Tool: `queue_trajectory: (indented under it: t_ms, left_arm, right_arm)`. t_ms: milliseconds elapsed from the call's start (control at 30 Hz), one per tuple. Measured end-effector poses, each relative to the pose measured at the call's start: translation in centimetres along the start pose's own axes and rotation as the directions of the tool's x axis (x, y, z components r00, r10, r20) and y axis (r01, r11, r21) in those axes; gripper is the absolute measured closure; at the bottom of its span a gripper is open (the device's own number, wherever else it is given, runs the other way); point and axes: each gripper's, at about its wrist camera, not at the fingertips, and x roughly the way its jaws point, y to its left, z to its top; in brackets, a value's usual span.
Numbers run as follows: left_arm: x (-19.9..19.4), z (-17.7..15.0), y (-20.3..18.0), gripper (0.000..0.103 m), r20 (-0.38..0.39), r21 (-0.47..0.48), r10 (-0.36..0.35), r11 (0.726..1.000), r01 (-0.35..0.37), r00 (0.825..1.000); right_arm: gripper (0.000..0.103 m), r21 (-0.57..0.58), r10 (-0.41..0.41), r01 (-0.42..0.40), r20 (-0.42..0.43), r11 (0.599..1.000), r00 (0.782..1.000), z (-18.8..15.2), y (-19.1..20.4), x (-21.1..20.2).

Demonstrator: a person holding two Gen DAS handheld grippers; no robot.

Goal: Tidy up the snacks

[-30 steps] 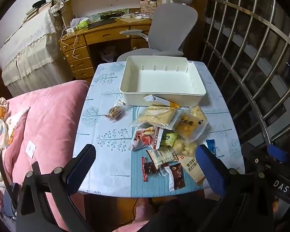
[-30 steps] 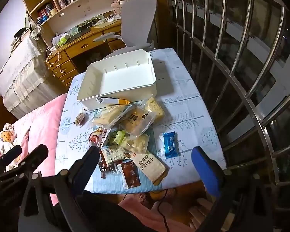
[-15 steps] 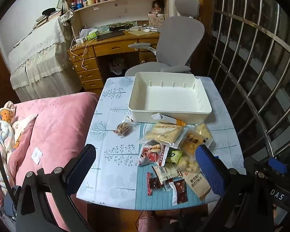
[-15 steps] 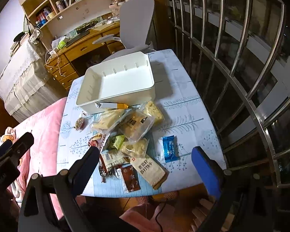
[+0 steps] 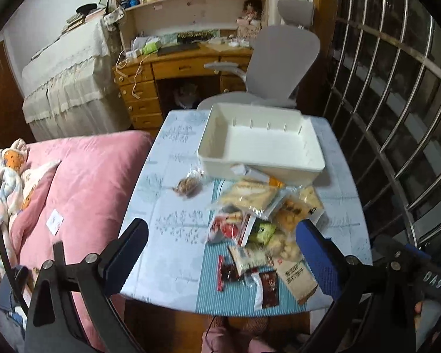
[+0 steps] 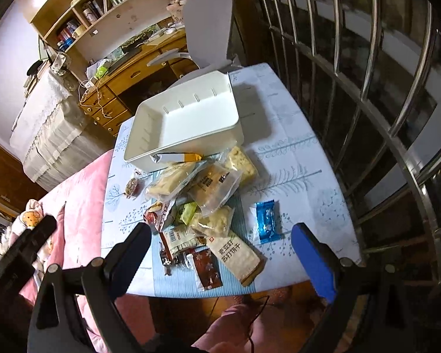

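A white rectangular bin (image 5: 261, 144) (image 6: 185, 120) sits empty at the far side of a small table (image 5: 167, 206). In front of it lies a heap of snack packets (image 5: 258, 214) (image 6: 203, 194): pale cracker bags, a red packet, a green one, dark wrappers and a beige cracker box (image 6: 238, 256). A blue packet (image 6: 267, 220) lies apart on the right, and a small brown snack (image 5: 187, 187) lies apart on the left. My left gripper (image 5: 220, 250) and right gripper (image 6: 219, 248) both hang open above the table's near edge, holding nothing.
A pink quilt (image 5: 82, 182) borders the table on the left. A metal window grille (image 5: 397, 103) (image 6: 367, 88) runs along the right. Behind the table stand a grey office chair (image 5: 279, 58) and a wooden desk (image 5: 173, 70) with shelves.
Both grippers have pulled back and tilted up, so the table and bin appear smaller and lower in view. The snacks and bin have not moved.
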Motion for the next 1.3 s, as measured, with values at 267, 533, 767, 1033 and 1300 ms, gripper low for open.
queue_trajectory:
  t_ms: [267, 533, 767, 1033, 1300]
  left_arm:
    - [1.7, -3.6, -0.2, 0.002, -0.096, -0.04, 0.049, 0.998, -0.053, 0.994]
    - [3.0, -5.7, -0.6, 0.002, -0.169, -0.013, 0.086, 0.996, -0.089, 0.982]
    - [5.8, -7.0, -1.7, 0.002, -0.258, 0.026, 0.063, 0.998, -0.058, 0.964]
    - [10.1, -7.9, -2.9, 0.002, -0.373, 0.004, -0.011, 1.0, 0.013, 0.928]
    - [15.0, -9.2, -4.0, 0.002, -0.472, -0.013, -0.046, 0.999, 0.045, 0.88]
  right_arm:
    - [0.006, -0.011, -0.029, 0.029, -0.005, 1.0, 1.0, -0.2, -2.8, 1.0]
    - [0.006, -0.085, -0.041, 0.046, 0.058, 0.995, 0.998, -1.2, -5.1, 1.9]
    - [0.006, -0.224, -0.055, 0.078, 0.108, 0.971, 0.993, -2.4, -5.6, 3.8]
    - [0.006, -0.365, -0.023, 0.068, 0.125, 0.928, 0.992, -4.1, -5.1, 6.6]
    - [0.006, -0.479, 0.026, 0.017, 0.083, 0.878, 0.996, -6.1, -4.0, 9.6]
